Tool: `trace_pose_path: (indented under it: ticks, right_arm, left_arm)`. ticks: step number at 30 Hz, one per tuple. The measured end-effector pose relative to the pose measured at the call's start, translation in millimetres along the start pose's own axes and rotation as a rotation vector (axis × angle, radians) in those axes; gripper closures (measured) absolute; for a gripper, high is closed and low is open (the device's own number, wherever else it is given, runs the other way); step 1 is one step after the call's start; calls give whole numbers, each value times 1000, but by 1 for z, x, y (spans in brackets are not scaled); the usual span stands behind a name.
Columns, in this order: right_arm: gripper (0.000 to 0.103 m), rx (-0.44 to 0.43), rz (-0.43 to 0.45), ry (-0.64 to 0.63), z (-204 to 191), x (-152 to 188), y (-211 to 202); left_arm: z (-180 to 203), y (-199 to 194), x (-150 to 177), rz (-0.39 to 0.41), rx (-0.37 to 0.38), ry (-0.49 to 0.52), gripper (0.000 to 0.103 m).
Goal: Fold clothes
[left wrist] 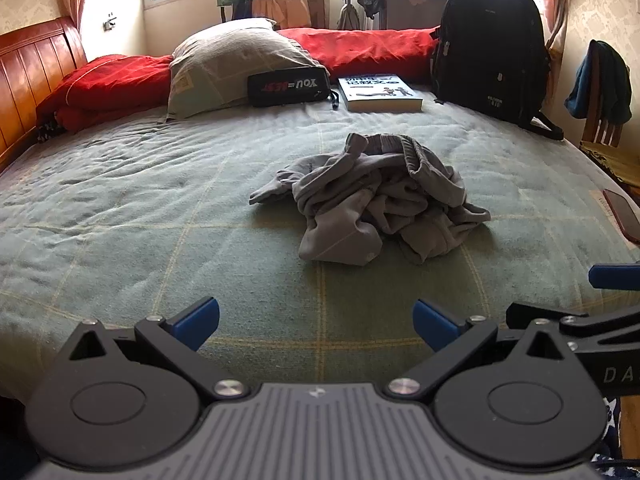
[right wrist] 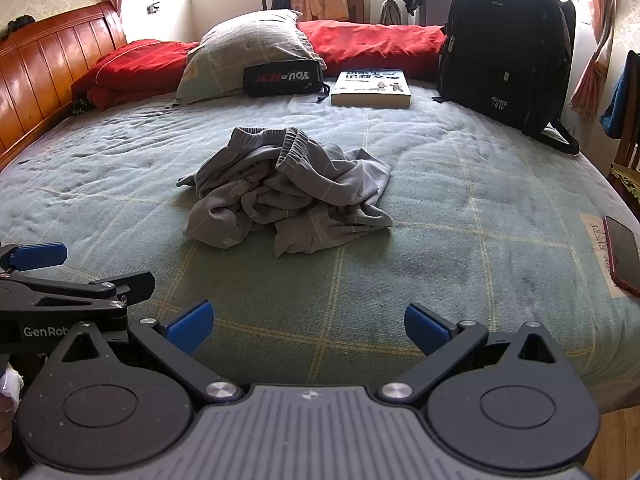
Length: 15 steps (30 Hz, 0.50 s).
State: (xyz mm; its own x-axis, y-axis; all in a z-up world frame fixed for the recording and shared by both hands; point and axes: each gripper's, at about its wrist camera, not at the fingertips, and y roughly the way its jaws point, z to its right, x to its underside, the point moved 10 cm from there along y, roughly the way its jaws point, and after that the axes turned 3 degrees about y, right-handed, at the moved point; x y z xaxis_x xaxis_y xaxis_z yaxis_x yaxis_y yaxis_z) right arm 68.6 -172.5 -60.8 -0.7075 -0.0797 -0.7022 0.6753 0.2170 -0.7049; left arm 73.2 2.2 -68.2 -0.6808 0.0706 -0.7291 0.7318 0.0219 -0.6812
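Ahead of me lies a wide bed [left wrist: 120,208] covered with a grey-green checked blanket, seen from its near edge. A wooden headboard [left wrist: 32,68] runs along the bed's left edge, and bright windows fill the far wall, with curtains at the sides. Along the far edge sit red bedding [left wrist: 368,46], a pale pillow [left wrist: 224,64], a black pouch [left wrist: 286,86] and a book [left wrist: 378,92]. A black backpack [left wrist: 490,40] stands upright at the far right corner. A phone [right wrist: 622,256] in a red case lies at the right edge. Beyond that edge, a chair [left wrist: 604,120] has a dark garment draped over it.

Near the middle of the bed is the task's thing: grey clothes [left wrist: 372,196] crumpled in a loose heap, with a ribbed waistband on the far side.

My left gripper [left wrist: 316,324] hangs over the near edge, angled downward, its blue-tipped fingers [left wrist: 198,320] spread wide with only blanket between them. My right gripper [right wrist: 308,326] is just beside it, angled the same way, with its fingers [right wrist: 190,326] equally wide apart and nothing in them. Neither touches the clothes, which lie well beyond both.
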Motion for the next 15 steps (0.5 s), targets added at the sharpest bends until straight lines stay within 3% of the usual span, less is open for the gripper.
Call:
trace_pose_path:
  ticks: [15]
  right_arm:
    - [0, -3, 7, -3, 0, 0, -1]
  left_arm:
    - [-3, 2, 3, 3, 6, -7, 1]
